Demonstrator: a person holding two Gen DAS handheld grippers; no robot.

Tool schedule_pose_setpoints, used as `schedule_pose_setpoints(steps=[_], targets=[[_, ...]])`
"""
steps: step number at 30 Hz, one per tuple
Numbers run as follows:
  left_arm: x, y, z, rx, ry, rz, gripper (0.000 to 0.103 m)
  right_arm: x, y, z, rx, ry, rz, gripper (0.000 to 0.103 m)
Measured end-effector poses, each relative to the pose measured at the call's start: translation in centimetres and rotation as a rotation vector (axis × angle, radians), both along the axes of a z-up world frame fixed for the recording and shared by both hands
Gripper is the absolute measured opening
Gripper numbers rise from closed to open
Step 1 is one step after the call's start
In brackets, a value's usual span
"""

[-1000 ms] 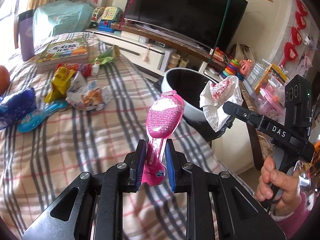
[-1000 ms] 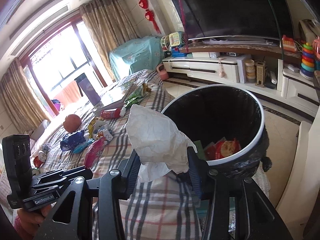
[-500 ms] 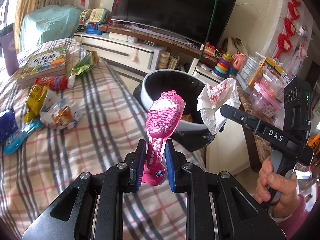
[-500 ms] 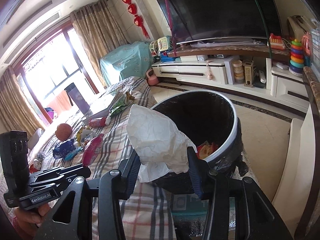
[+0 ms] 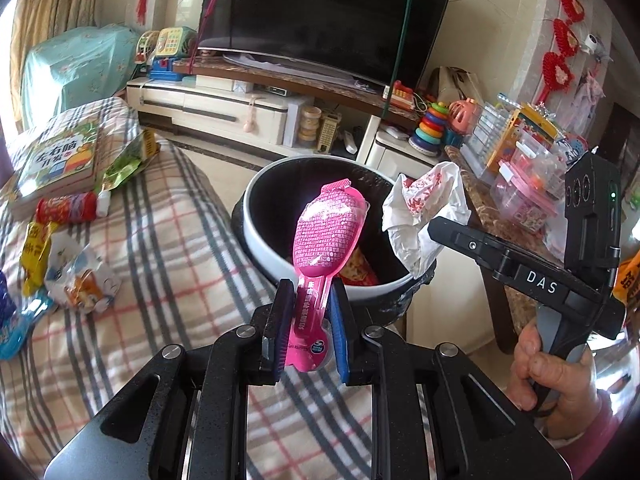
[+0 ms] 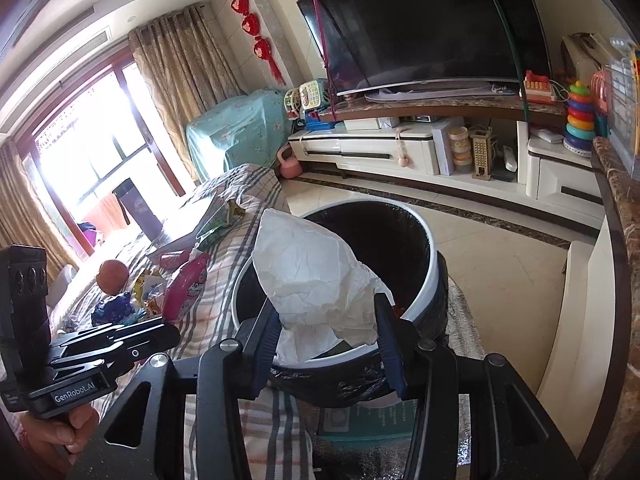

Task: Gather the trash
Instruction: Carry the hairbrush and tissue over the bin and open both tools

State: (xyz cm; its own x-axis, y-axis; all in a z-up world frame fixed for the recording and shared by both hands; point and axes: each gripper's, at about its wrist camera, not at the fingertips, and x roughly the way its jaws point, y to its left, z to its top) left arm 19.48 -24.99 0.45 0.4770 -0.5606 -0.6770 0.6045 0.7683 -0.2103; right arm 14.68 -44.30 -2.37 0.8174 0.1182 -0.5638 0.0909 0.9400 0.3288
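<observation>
My left gripper (image 5: 310, 314) is shut on a pink spoon-shaped wrapper (image 5: 326, 232), held upright at the near rim of the trash bin (image 5: 260, 240). The bin is round, white-rimmed and lined in black, with red wrappers inside. My right gripper (image 6: 326, 328) is shut on a crumpled white paper bag (image 6: 316, 276) held over the bin's (image 6: 428, 280) near rim. In the left wrist view that paper bag (image 5: 424, 208) hangs above the bin's right edge. The left gripper (image 6: 160, 326) with the pink wrapper (image 6: 186, 282) shows at the left of the right wrist view.
Several wrappers (image 5: 76, 280) and a children's book (image 5: 60, 160) lie on the plaid blanket (image 5: 168, 248). A TV stand (image 5: 248, 108) with toys runs along the back wall. A marble-topped counter (image 5: 492, 232) stands right of the bin. A hand (image 5: 548, 368) grips the right tool.
Both grippers have moved toward the bin with their loads; the bin now looms larger and nearer in both views. The grips have not changed.
</observation>
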Motion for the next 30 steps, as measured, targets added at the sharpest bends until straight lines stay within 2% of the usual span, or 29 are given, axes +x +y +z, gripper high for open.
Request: schedule_pose_setpoints(steps=[21, 30], targets=[[3.1, -3.5, -0.4, 0.054, -0.001, -0.028, 0.015, 2.7, -1.0, 0.2, -0.034, 0.027, -0.001, 0.046], [4.5, -4.1, -0.6, 0.047, 0.027, -0.032, 0.015, 3.8, -1.6, -0.2, -0.034, 0.053, 0.004, 0.046]])
